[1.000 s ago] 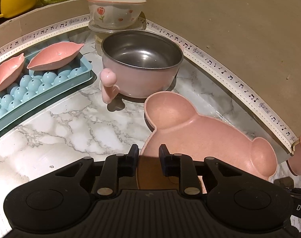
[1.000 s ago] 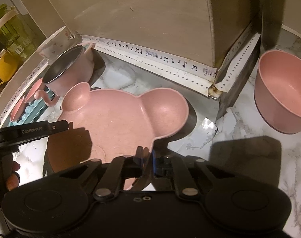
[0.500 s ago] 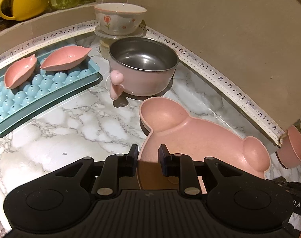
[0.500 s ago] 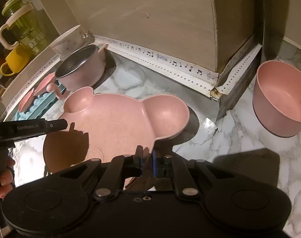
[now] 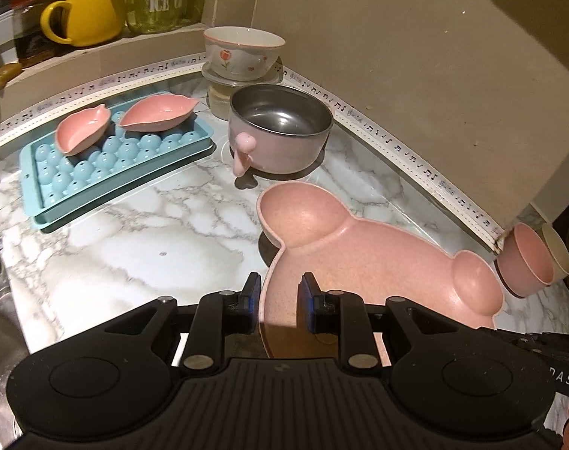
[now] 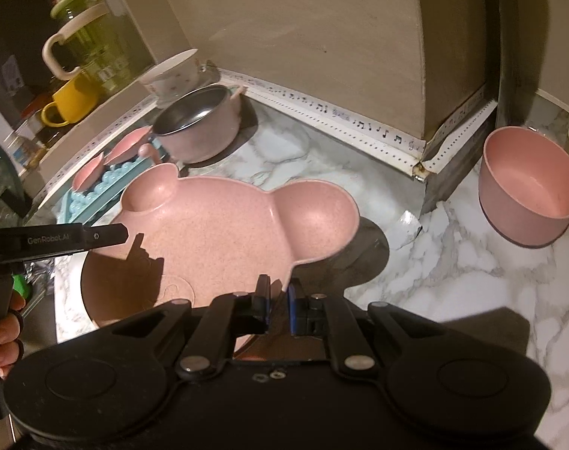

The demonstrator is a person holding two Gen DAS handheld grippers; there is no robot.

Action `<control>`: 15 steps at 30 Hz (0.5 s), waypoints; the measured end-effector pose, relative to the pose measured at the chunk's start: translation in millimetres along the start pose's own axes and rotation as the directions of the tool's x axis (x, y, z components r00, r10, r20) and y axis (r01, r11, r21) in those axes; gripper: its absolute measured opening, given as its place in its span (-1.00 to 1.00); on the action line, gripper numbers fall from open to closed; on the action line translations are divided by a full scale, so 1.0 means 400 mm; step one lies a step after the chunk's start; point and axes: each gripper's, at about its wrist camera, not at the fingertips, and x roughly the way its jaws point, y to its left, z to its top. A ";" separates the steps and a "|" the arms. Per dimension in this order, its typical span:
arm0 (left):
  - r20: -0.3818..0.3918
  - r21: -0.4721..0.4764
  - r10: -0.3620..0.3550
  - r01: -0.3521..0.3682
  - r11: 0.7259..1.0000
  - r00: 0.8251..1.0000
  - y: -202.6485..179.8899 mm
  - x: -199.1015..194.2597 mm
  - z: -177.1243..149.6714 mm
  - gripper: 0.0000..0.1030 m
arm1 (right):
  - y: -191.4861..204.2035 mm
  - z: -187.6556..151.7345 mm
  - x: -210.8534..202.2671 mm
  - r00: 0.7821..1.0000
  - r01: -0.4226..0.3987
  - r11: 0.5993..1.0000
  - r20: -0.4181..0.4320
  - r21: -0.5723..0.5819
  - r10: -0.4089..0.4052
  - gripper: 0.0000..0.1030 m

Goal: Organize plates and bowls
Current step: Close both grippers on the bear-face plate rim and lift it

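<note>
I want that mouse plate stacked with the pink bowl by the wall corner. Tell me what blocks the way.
Nothing visible. Only bare marble lies between the plate, pinched by the right gripper, and the bowl.

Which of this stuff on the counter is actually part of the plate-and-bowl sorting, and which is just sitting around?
Job:
mouse-shaped plate, in right gripper, left gripper at its rim
steel-lined bowl
tulip bowl
pink bowl
leaf dishes

Lying about:
ice tray
yellow mug
green jar
</note>
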 end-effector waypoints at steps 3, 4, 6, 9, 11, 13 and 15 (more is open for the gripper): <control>0.008 0.001 -0.005 0.005 1.000 1.000 0.011 -0.033 -0.021 -0.56 | 0.014 -0.013 -0.019 1.000 -0.009 1.000 0.004 -0.010 0.009 -0.84; 0.010 0.001 -0.004 0.004 1.000 1.000 0.015 -0.044 -0.029 -0.56 | 0.020 -0.018 -0.027 1.000 -0.011 1.000 0.006 -0.014 0.011 -0.84; 0.013 0.000 -0.001 0.001 1.000 1.000 0.023 -0.063 -0.042 -0.57 | 0.030 -0.028 -0.040 1.000 -0.015 1.000 0.008 -0.023 0.015 -0.84; 0.018 -0.007 -0.003 0.003 1.000 1.000 0.040 -0.094 -0.063 -0.57 | 0.049 -0.045 -0.058 1.000 -0.021 0.999 0.012 -0.036 0.022 -0.84; 0.020 -0.011 -0.003 0.003 1.000 1.000 0.052 -0.113 -0.077 -0.56 | 0.062 -0.056 -0.068 1.000 -0.027 0.999 0.012 -0.042 0.028 -0.84; 0.020 -0.014 -0.003 0.004 1.000 1.000 0.063 -0.130 -0.093 -0.57 | 0.073 -0.068 -0.078 0.999 -0.034 0.998 0.011 -0.047 0.034 -0.84; 0.018 -0.015 -0.004 0.004 1.000 1.000 0.073 -0.145 -0.109 -0.56 | 0.085 -0.082 -0.088 0.999 -0.039 0.998 0.011 -0.053 0.039 -0.84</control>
